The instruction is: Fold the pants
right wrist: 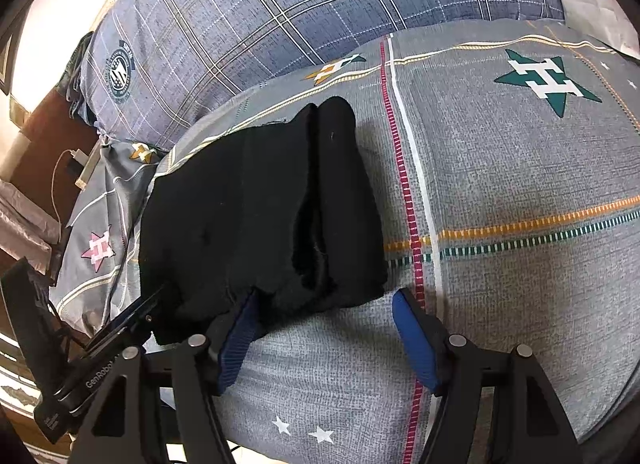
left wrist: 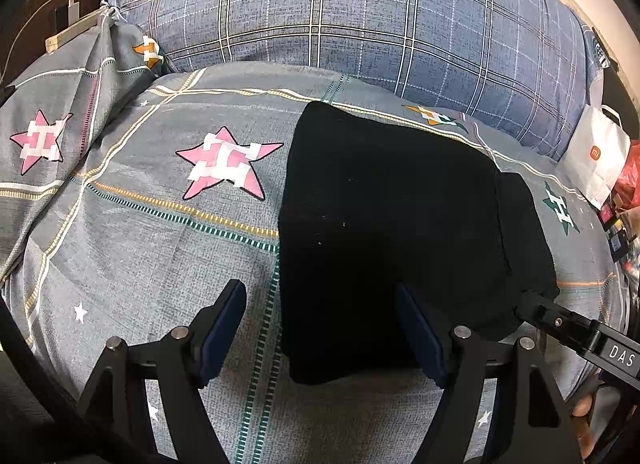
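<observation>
Pants (left wrist: 392, 224), black, lie folded into a thick bundle on the bed (left wrist: 160, 264), on the grey star-print sheet. Seen from my right wrist, the pants (right wrist: 260, 216) show two stacked folds with a dark seam running between them; the right-hand fold sits a little higher and rounder.

My left claw (left wrist: 320, 328) is spread wide, gripping nothing. Its left finger hangs over bare sheet just beside the bundle's left edge; its right finger sits over the bundle's near part. Contact with the cloth: cannot tell.

My right claw (right wrist: 324, 332) is also spread wide and empty. Its left finger (right wrist: 236, 340) is at the near edge of the pants, tip overlapping the black cloth; its right finger stands over sheet, just beside the red dashed stripe (right wrist: 404, 192).

Each claw shows in the other's view: the right claw (left wrist: 576, 328) comes in at the bundle's near right corner, the left claw (right wrist: 120, 328) at its near left corner.

Behind the pants, a blue plaid pillow (left wrist: 360, 24) lies against the sheet. A pink star (left wrist: 226, 164) is printed left of the bundle, a green star (right wrist: 548, 80) well to its right. A white paper bag (left wrist: 600, 152) stands at the bed's far right edge. A charger with a white cable (left wrist: 72, 8) rests off the bed's left side.
</observation>
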Motion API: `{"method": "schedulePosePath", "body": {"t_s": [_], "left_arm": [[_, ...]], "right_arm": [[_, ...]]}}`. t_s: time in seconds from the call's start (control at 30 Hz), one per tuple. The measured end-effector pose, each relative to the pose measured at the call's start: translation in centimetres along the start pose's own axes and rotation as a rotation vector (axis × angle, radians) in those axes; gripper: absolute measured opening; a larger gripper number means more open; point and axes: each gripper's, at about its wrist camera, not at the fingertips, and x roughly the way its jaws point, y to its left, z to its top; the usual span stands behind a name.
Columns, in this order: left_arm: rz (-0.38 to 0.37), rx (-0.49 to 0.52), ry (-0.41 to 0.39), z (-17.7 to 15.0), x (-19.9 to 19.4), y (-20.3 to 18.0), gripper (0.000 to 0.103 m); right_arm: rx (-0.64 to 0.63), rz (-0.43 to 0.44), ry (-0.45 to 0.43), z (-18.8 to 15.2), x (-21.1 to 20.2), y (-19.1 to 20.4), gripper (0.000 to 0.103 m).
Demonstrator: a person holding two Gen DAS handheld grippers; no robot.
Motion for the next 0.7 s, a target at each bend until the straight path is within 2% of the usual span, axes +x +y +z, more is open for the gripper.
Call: {"method": "schedulePosePath", "body": {"t_s": [0.4, 0.53, 0.6, 0.7], "left_arm": [[-0.009, 0.007, 0.004, -0.1, -0.1, -0.2, 0.077], [-0.042, 0.003, 0.003, -0.1, -0.1, -0.2, 0.076], [-0.092, -0.01, 0.013, -0.1, -0.1, -0.1, 0.065], [-0.098, -0.002, 0.002, -0.1, -0.4, -0.3, 0.049]], "right_arm": [[-0.004, -0.001, -0.002, 0.0, 0.0, -0.1, 0.071], [-0.04, -0.009, -0.043, -0.1, -0.6, 0.4, 0.069], [-0.054, 0.003, -0.06, -0.2, -1.0, 0.7, 0.065], [-0.077, -0.01, -0.067, -0.2, -1.2, 1.0, 0.052]]}}
